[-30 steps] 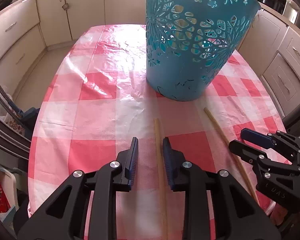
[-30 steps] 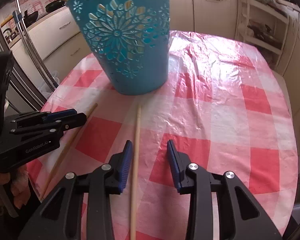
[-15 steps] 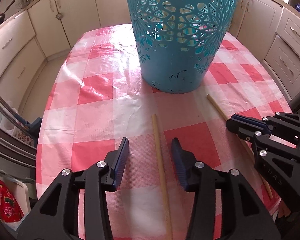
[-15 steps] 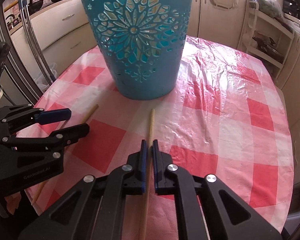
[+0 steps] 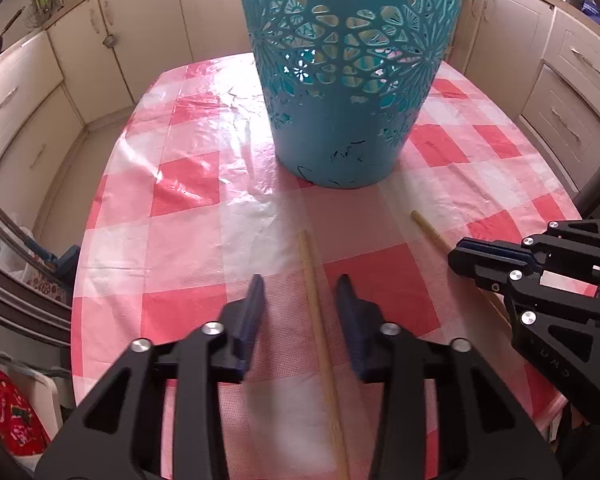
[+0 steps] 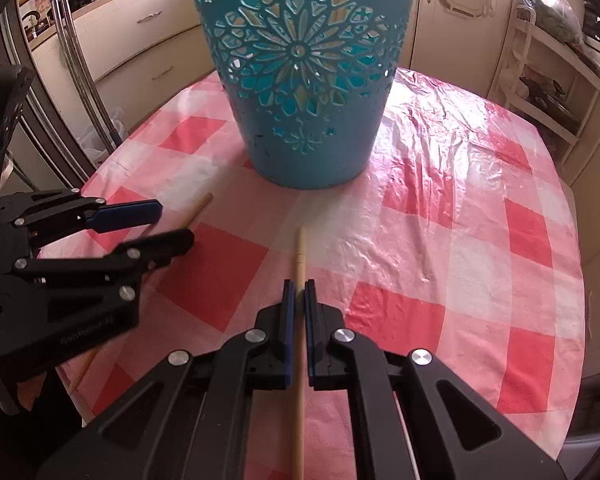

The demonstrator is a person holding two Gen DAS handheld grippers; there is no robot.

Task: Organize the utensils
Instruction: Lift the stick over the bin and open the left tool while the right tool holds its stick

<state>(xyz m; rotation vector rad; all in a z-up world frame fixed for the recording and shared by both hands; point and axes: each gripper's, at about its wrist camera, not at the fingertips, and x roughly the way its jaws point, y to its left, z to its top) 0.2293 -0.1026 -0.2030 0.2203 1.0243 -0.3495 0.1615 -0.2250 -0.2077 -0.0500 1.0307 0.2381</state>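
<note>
Teal plastic basket [image 5: 352, 80], pierced with flower cut-outs, stands on the red-and-white checked tablecloth [image 5: 188, 184]. Two wooden chopsticks lie before it. The right gripper [image 6: 299, 292] is pressed tight on the right chopstick [image 6: 300, 252]. The left gripper [image 5: 300, 292] straddles the left chopstick [image 5: 312, 280]; its jaws have just been closing, yet the blue pads [image 5: 256, 304] stand clear of the wood. On the left gripper's side, faint raised lettering seems to read "GenRobot.AI", too blurred to be sure.
</note>
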